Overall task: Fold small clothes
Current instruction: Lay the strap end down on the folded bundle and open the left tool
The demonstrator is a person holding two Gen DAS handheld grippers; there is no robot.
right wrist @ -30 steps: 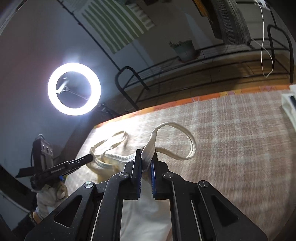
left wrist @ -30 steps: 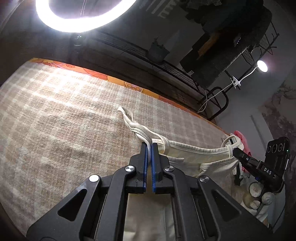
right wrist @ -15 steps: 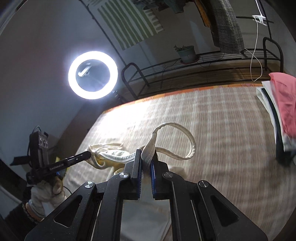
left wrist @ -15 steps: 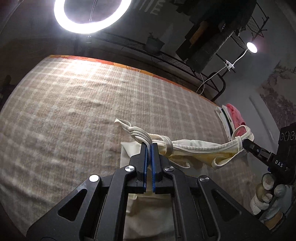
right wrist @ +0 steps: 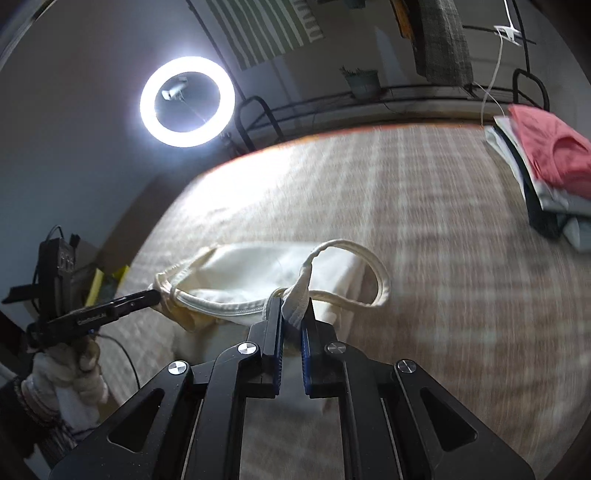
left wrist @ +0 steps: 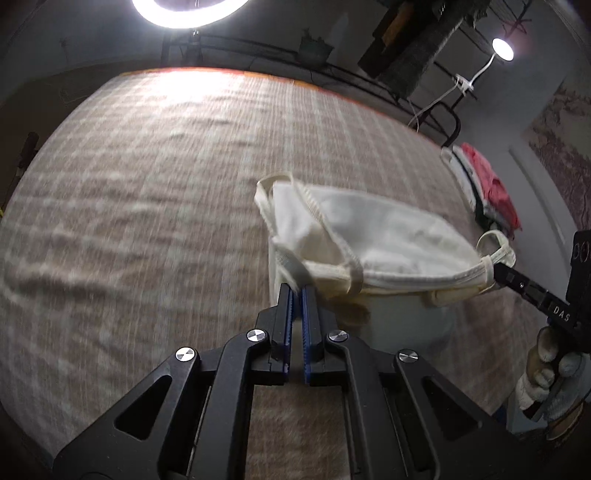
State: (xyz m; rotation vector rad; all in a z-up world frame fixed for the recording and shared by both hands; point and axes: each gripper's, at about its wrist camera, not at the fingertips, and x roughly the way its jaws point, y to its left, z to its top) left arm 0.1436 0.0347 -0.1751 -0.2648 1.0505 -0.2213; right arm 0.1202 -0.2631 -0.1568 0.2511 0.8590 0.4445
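i have the left gripper [left wrist: 297,291] clenched on one strap of the cream top [left wrist: 373,236]. the right gripper [right wrist: 292,306] pinches the other strap (both fingers tight). it hangs stretched over the plaid bed cover [left wrist: 147,192].

Checked bedcover [left wrist: 147,206] smeared w/ motion blur in both views, weave can't be read. Cream garment [left wrist: 369,236]: lower part hidden behind left gripper [left wrist: 297,291] frame; in right view its near edge goes under right gripper [right wrist: 292,306]. Folded stack [right wrist: 546,173] cut by right edge of pic, no. of items unclear. Ring light [left wrist: 184,11] cropped at top. Gloved hand [left wrist: 550,376] partly off frame. Lettering on far gripper in right view too small/blurred to read
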